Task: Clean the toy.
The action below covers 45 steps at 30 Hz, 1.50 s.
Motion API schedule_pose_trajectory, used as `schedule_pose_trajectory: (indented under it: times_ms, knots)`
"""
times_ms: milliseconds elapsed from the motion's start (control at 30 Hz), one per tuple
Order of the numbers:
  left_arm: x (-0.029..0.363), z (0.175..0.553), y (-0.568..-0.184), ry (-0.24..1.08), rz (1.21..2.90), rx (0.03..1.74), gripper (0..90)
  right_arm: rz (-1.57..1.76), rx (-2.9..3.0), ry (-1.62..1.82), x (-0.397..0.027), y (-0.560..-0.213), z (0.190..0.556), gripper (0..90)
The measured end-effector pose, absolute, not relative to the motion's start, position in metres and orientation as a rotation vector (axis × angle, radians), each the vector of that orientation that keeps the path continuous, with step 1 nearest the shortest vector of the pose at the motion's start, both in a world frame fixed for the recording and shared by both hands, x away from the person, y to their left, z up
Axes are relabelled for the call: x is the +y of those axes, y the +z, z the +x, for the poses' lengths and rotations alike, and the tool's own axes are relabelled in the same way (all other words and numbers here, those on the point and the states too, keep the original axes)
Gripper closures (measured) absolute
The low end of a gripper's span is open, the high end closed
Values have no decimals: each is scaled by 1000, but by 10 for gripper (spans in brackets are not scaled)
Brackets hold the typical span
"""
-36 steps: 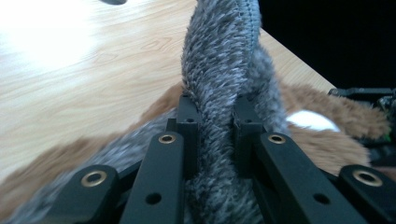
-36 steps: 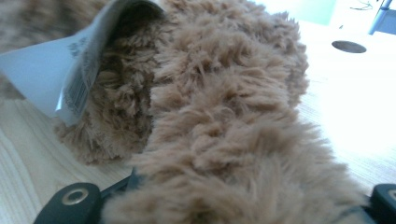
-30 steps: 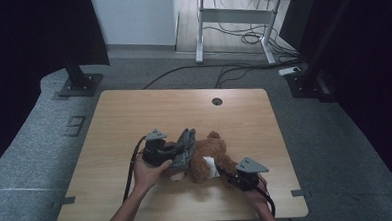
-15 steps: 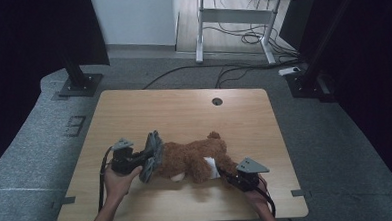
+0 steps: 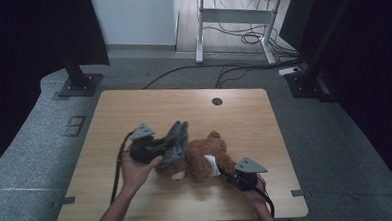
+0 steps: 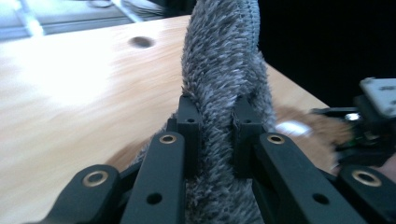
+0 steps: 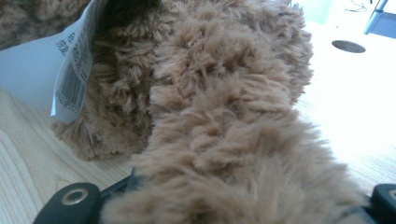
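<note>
- The left gripper [image 5: 173, 150] is clenched on a fold of grey fuzzy cloth [image 5: 178, 141]; the left gripper view has both black jaws pinching the cloth [image 6: 219, 79], which stands up from them in a tall strip with a stitched edge.
- This grey cloth sits at the left end of the brown teddy bear [image 5: 201, 158] and looks like a garment on it, though how it is attached is hard to tell.
- The bear lies on the near half of the desk [image 5: 184, 106], closer to the front edge than the far one. Its long axis runs left to right, between the two grippers.
- The bear's pile is shaggy and soft, with a white paper tag [image 7: 70, 70] bearing a barcode.
- The right gripper [image 5: 232, 176] is closed on the bear's right end; brown fur [image 7: 233, 140] covers its jaws.
- Judged from this, the left hand pulls the cloth while the right anchors the bear.
</note>
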<state>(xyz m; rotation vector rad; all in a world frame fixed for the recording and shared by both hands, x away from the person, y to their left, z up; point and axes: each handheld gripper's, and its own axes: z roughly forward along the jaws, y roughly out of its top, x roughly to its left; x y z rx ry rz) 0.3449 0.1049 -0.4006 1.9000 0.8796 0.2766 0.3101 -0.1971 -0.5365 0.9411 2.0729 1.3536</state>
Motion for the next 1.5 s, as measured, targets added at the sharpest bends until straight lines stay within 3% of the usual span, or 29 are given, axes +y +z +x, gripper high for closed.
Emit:
schedule_pose_trajectory:
  times_ms: [200, 333, 733, 1200, 1500]
  knots:
    - [32, 364, -408, 205, 1997, 842, 775, 930, 2076, 1350, -198, -536, 309, 661]
    - [15, 371, -431, 192, 2040, 873, 775, 933, 2076, 1353, -199, -537, 309, 660]
    - [68, 367, -441, 268, 1996, 974, 777, 942, 2076, 1345, -199, -537, 309, 660]
    - [177, 351, -457, 324, 1854, 1145, 776, 951, 2074, 1356, -200, -538, 309, 657]
    - [205, 345, -502, 176, 1843, 1263, 775, 968, 2073, 1369, -199, -538, 310, 658]
